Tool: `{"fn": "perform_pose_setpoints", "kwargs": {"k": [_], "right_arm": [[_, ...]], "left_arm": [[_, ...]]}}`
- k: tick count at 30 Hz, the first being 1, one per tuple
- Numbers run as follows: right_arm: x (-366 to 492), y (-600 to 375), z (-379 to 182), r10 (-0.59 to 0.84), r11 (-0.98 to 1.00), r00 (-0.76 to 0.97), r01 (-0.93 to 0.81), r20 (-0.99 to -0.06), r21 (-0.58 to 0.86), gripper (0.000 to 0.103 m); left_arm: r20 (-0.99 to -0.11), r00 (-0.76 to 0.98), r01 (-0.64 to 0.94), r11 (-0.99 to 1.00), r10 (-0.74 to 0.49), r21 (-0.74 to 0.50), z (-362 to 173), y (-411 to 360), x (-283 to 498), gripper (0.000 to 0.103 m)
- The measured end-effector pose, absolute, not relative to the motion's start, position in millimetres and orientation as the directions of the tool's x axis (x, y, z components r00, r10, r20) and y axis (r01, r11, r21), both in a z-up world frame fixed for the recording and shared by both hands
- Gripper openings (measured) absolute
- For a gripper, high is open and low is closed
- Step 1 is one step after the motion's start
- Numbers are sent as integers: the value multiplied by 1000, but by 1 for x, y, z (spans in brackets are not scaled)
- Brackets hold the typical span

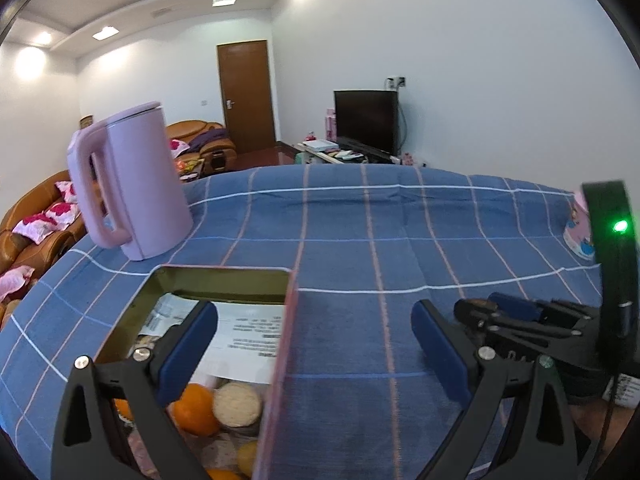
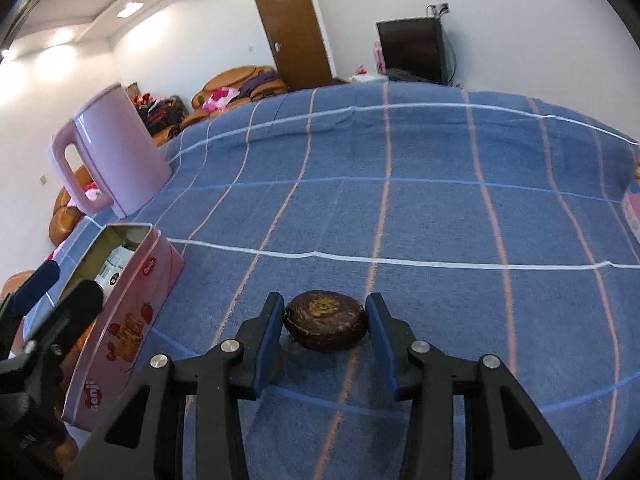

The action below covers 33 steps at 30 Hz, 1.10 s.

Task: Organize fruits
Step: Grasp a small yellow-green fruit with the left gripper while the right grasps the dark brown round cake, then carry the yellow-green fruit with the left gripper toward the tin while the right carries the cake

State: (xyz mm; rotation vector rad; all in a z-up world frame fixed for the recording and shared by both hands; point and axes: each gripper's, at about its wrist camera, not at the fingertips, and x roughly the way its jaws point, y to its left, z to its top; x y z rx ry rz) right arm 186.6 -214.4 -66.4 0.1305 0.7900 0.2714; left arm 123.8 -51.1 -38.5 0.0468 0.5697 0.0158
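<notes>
Flanking a dark brown fruit (image 2: 326, 326), seemingly touching it, right tongs (image 2: 325, 330); left tongs (image 1: 314, 344) wide over the pink tin (image 1: 276, 380).

The left gripper (image 1: 314, 346) had matte black plastic arms with triangular cut-outs, silver round screws at the joints, and dark blue rectangular pads (image 1: 188, 354) on its fingers. The right gripper (image 2: 325, 342) was built the same way: black angular arms, shiny screw heads, blue pads (image 2: 267, 346) along the inner faces. In the left wrist view, the right unit carried a curved black band with a glowing green light (image 1: 620, 226) and a white printed label near its base.
</notes>
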Motion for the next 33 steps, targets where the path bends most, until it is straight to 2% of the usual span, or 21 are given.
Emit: {"fn": "perform_pose_setpoints", "kwargs": {"k": [5, 7, 15, 17, 20, 21, 22, 23, 33], "right_arm": [[166, -238, -59, 211, 976, 732, -128, -647, 173, 44], [160, -251, -57, 208, 975, 743, -105, -636, 196, 44], [150, -269, -53, 179, 976, 775, -63, -606, 207, 44], [149, -271, -52, 176, 976, 779, -60, -602, 208, 44], [150, -273, -54, 180, 975, 776, -58, -605, 216, 44], [151, -270, -53, 180, 975, 775, -60, -606, 214, 44], [152, -269, -54, 181, 975, 774, -63, -607, 211, 44], [152, -268, -54, 183, 976, 773, -66, -608, 210, 44], [149, -261, -51, 218, 971, 786, -115, -578, 210, 44]], "left_arm": [[-579, 815, 50, 997, -6, 60, -50, -74, 133, 98], [-603, 797, 71, 996, -25, 52, -55, -81, 138, 96], [-703, 704, 175, 984, -102, 31, -74, -114, 157, 71], [-736, 666, 185, 983, -121, 5, -80, -116, 165, 56], [-760, 635, 205, 979, -137, -6, -86, -122, 171, 48], [-769, 622, 215, 976, -148, -14, -88, -124, 171, 42], [-777, 609, 228, 974, -158, -20, -91, -126, 172, 32], [-777, 608, 237, 971, -163, -18, -91, -128, 172, 29], [-735, 651, 229, 972, -189, -47, -82, -118, 162, 29]]}}
